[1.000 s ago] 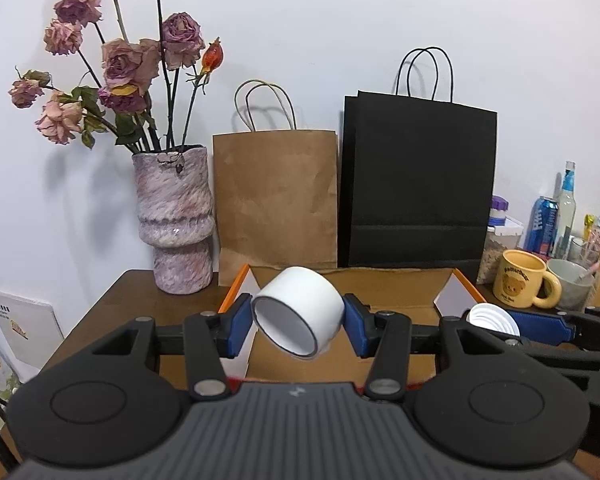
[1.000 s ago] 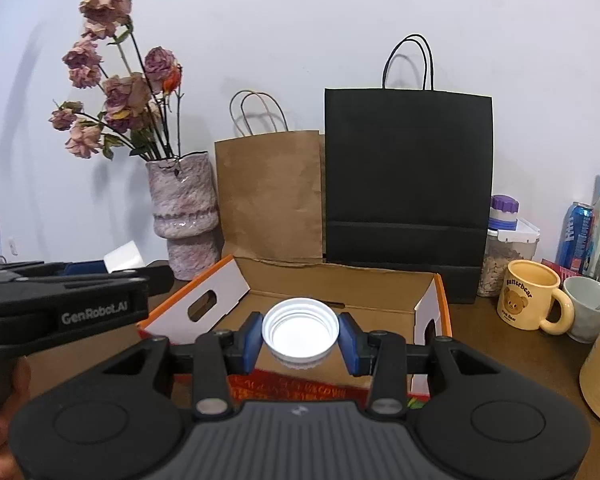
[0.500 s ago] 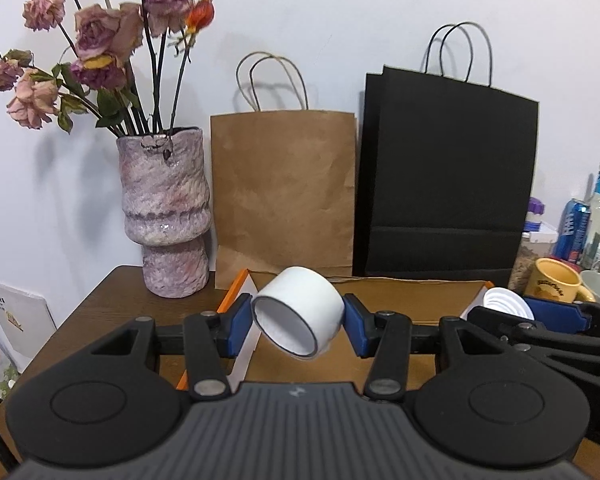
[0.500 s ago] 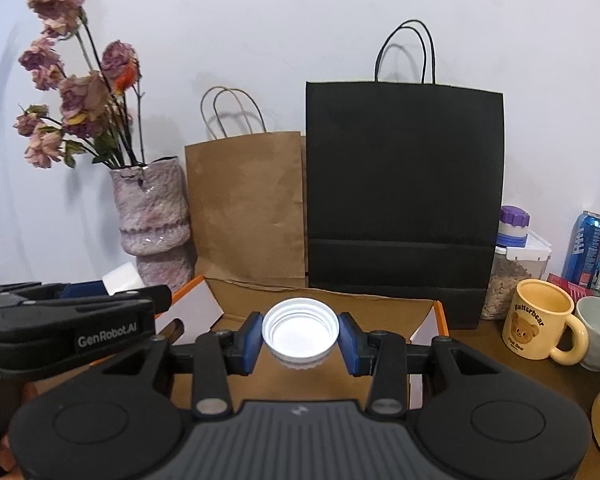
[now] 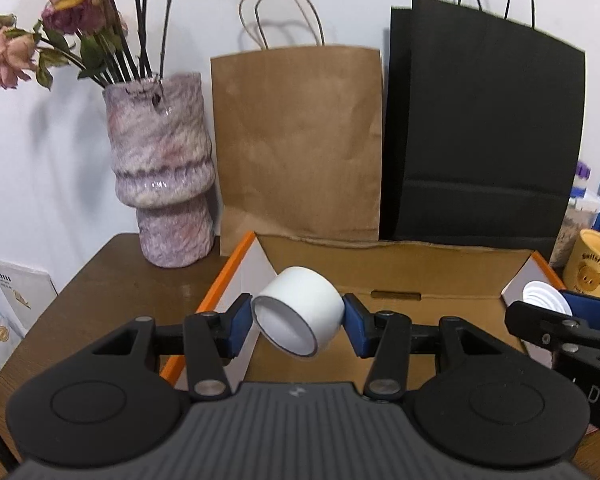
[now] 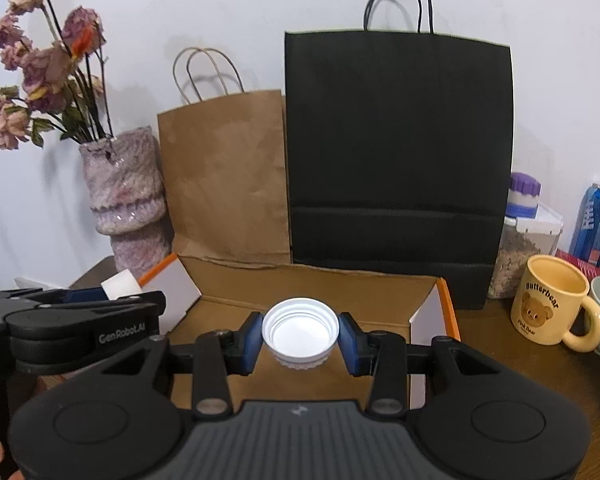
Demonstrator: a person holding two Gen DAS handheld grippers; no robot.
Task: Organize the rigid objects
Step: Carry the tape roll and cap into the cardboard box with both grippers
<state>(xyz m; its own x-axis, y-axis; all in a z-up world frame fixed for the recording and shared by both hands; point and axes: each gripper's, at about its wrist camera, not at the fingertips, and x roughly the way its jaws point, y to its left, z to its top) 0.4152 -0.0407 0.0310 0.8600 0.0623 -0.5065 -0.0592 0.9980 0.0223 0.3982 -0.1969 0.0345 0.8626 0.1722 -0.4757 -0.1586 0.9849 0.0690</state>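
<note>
Now | left gripper: jaws clamped on tilted white ring | right gripper: jaws clamped on white lid, open side up | box just past both jaws, likely so both can drop in

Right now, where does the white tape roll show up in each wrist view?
Left wrist: the white tape roll sits centre frame, tilted, clamped between the left gripper fingers over the cardboard box.
Right wrist: only a white corner of it shows at far left, behind the left gripper's black body.
Shared landmark: the black paper bag.
</note>
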